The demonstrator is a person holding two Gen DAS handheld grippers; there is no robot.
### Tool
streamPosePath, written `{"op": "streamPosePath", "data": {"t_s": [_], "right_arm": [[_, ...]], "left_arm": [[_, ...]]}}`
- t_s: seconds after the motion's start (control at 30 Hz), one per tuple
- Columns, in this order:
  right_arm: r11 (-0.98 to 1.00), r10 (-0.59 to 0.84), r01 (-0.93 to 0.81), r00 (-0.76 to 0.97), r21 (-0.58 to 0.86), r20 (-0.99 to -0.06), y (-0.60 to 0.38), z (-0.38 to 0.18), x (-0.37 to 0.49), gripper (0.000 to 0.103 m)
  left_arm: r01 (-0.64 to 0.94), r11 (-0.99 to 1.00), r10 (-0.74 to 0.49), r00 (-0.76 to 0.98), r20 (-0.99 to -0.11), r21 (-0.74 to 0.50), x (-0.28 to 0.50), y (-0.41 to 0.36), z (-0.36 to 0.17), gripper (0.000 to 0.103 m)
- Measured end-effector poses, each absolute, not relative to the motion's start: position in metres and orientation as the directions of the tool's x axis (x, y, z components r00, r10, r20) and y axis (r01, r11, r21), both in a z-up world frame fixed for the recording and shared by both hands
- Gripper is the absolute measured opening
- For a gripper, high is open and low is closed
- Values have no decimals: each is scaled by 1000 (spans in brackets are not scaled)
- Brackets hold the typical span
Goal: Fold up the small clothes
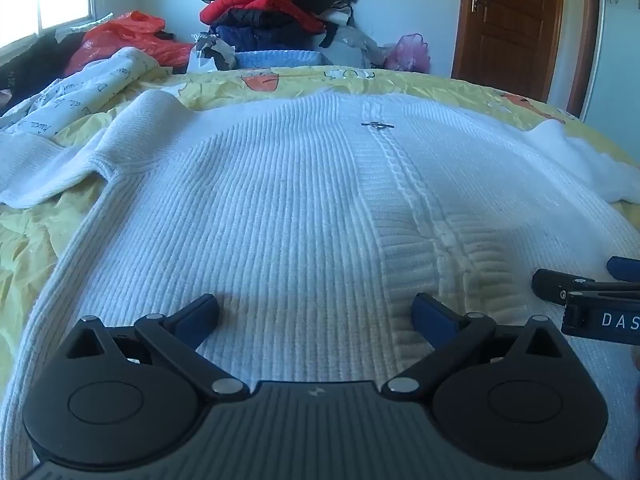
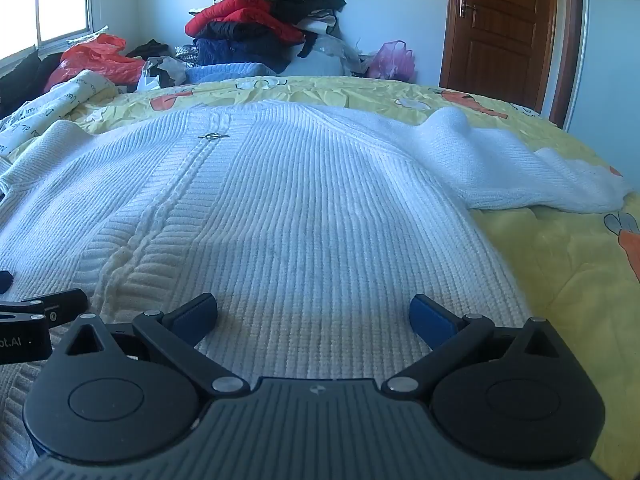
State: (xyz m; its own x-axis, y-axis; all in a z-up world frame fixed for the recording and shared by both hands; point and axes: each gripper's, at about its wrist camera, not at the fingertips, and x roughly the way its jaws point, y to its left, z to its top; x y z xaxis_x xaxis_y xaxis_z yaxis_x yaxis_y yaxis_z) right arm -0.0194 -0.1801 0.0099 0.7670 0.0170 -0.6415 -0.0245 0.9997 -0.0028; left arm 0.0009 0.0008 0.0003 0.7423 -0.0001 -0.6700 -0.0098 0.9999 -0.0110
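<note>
The white knitted cardigan (image 1: 280, 200) lies spread flat on the yellow bedspread (image 1: 32, 232), front up, its placket and zip pull (image 1: 377, 125) running away from me up the middle. One sleeve (image 1: 80, 152) sprawls off to my left, the other sleeve (image 2: 500, 168) off to my right, both untucked, so I judge the folding has not begun.

My left gripper (image 1: 316, 312) hovers low over the near hem, left of the placket, jaws spread as wide as they go and nothing between them. My right gripper (image 2: 314, 312) hangs over the hem on the other side, just beside the left one, equally wide and equally empty.

To do this well I think I should deal with the sleeves first: pinch each near the cuff, taking only the sleeve and not the bedspread under it, and lay it across the body. The rib knit looks thick and stretchy, so I should grip deep and lift rather than drag, or the panel will skew. The pile of clothes (image 1: 280, 4) beyond the bed is well clear of me.
</note>
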Motion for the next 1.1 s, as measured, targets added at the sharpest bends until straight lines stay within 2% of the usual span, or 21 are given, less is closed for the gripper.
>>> {"op": "streamPosePath", "data": {"t_s": [1.1], "right_arm": [[1000, 4, -16, 769, -12, -639, -180, 9, -24, 102]], "left_arm": [[-8, 1000, 8, 752, -659, 3, -4, -2, 3, 103]]}}
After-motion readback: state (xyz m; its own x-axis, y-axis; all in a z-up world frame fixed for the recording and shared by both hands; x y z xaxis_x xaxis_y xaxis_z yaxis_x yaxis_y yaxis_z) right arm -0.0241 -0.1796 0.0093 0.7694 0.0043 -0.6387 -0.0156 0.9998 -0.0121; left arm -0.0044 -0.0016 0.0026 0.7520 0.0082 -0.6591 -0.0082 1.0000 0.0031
